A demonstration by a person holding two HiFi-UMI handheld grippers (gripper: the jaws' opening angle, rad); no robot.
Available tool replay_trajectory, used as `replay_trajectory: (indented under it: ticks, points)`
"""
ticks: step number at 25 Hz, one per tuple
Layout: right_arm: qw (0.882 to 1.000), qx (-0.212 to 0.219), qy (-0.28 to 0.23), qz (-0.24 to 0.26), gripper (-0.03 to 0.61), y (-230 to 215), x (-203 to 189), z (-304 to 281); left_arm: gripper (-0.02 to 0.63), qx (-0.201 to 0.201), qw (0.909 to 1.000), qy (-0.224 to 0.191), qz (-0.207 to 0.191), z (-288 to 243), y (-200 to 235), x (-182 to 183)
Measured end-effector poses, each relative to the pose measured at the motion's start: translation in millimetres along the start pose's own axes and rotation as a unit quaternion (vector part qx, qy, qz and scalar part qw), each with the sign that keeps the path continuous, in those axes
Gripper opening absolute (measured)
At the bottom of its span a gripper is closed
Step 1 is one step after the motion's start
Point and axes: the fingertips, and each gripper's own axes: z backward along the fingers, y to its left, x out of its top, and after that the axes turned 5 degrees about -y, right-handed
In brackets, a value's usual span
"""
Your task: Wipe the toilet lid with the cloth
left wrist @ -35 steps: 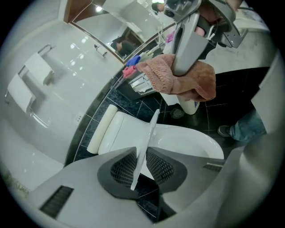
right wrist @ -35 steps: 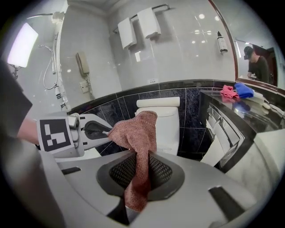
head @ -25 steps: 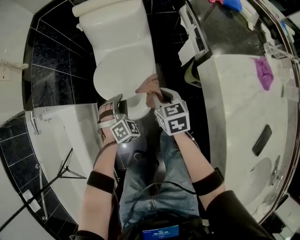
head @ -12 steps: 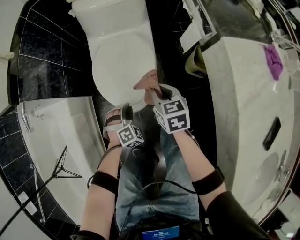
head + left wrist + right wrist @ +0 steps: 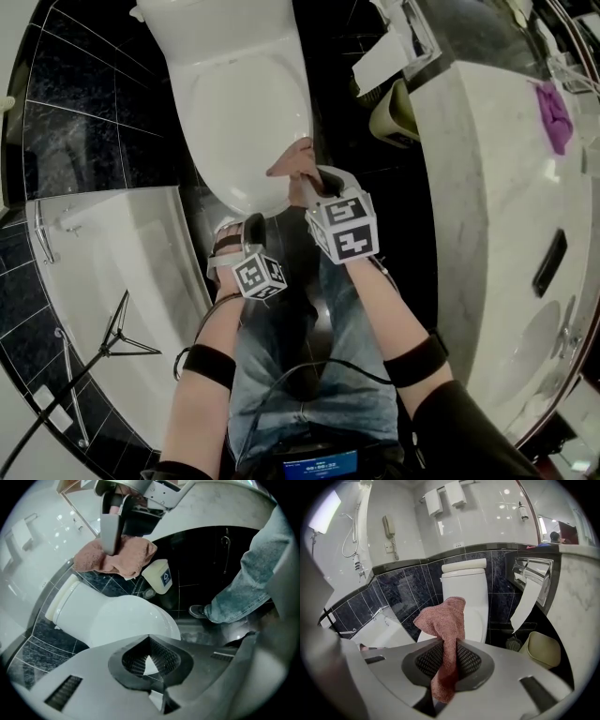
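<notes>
The white toilet (image 5: 246, 112) stands ahead with its lid (image 5: 126, 620) down. A pink cloth (image 5: 445, 620) hangs pinched in my right gripper (image 5: 447, 656), whose jaws are shut on it; in the head view the cloth (image 5: 298, 167) hovers over the lid's near right edge, apparently not touching. My left gripper (image 5: 246, 228) sits just off the bowl's front, lower and nearer to me. Its jaws have just been closing and now meet with nothing between them (image 5: 149, 656). From the left gripper view the cloth (image 5: 117, 557) dangles above the lid.
A bathtub (image 5: 112, 262) lies at the left. At the right is a marble counter (image 5: 487, 216) carrying a purple rag (image 5: 555, 117). A cream bin (image 5: 394, 117) and hanging toilet paper (image 5: 384, 61) flank the toilet's right. My jeans-clad legs (image 5: 291, 366) are below.
My left gripper has drawn back from the toilet's front rim toward me and down, and its fingers have come together. The right gripper keeps the cloth and has sunk slightly.
</notes>
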Motion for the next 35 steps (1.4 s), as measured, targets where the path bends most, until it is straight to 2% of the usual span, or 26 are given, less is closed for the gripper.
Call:
replay_trajectory:
  ticks: [5,12,17,21,23,26,30,35]
  points:
    - [1.000,0.005,0.008,0.005,0.075,10,22,15,0.007,0.024,0.9993,-0.009,0.028,31,45,12]
    - [0.999,0.024,0.019,0.010,0.075,17,73,45,0.007,0.044,0.9937,-0.029,0.099,100,123,46]
    - [0.998,0.051,0.027,0.024,0.075,15,111,54,0.007,0.079,0.9864,-0.040,0.139,146,185,79]
    - [0.997,0.073,0.027,0.025,0.075,6,145,51,0.007,0.100,0.9781,-0.058,0.173,163,229,101]
    - [0.996,0.088,0.024,0.025,0.075,-1,161,48,0.007,0.110,0.9692,-0.068,0.210,167,249,108]
    - [0.994,0.108,0.020,0.022,0.075,-13,177,45,0.007,0.120,0.9472,-0.087,0.285,173,279,119]
    - [0.993,0.115,0.023,0.025,0.075,-25,185,36,0.007,0.140,0.9243,-0.110,0.338,182,318,123]
    - [0.994,0.101,0.030,0.020,0.075,-27,194,25,0.007,0.141,0.9193,-0.122,0.347,181,342,111]
